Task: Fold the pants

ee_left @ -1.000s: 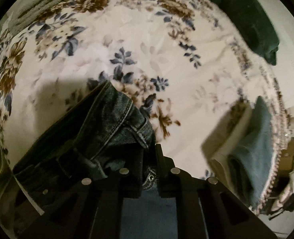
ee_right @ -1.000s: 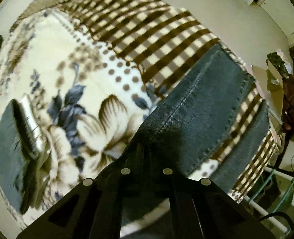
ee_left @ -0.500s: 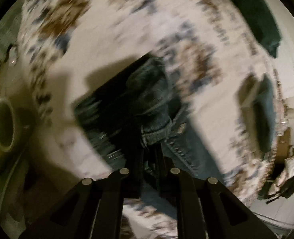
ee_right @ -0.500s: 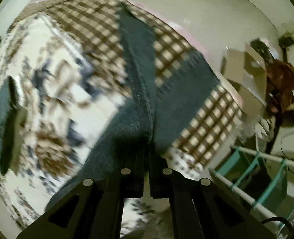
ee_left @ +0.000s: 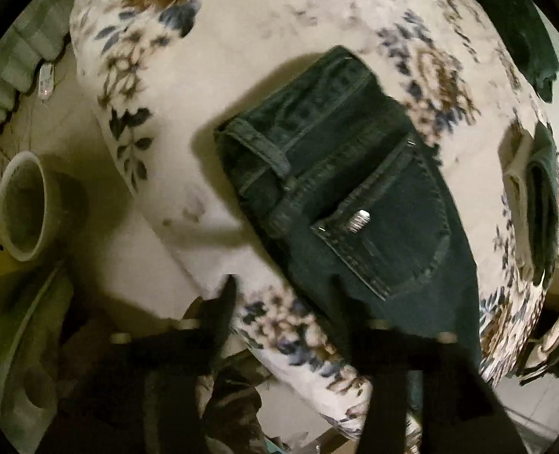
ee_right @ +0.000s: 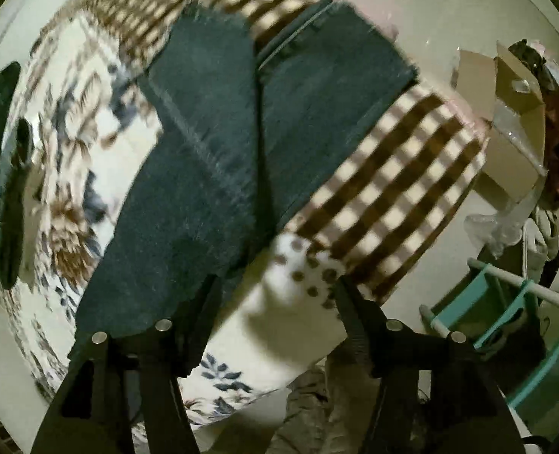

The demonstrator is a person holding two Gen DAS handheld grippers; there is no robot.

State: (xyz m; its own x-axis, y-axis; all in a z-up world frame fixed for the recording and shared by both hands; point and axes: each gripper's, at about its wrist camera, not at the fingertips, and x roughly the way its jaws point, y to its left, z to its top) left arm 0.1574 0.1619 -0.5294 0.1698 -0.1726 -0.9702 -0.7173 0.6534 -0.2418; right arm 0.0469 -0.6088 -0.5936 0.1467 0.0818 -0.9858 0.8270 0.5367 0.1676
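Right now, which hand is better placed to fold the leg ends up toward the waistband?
Probably the right. Its tool, jaws opening and empty, hangs by the jeans' legs; the left tool, also opening and empty, overlooks the waistband.

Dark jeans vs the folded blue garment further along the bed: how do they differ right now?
Jeans are near-black denim, lying flat, back pocket up, legs stretched over the checked border. The folded garment is lighter blue, a compact stack near the blanket's edge. Both rest on the floral blanket, and neither is gripped.
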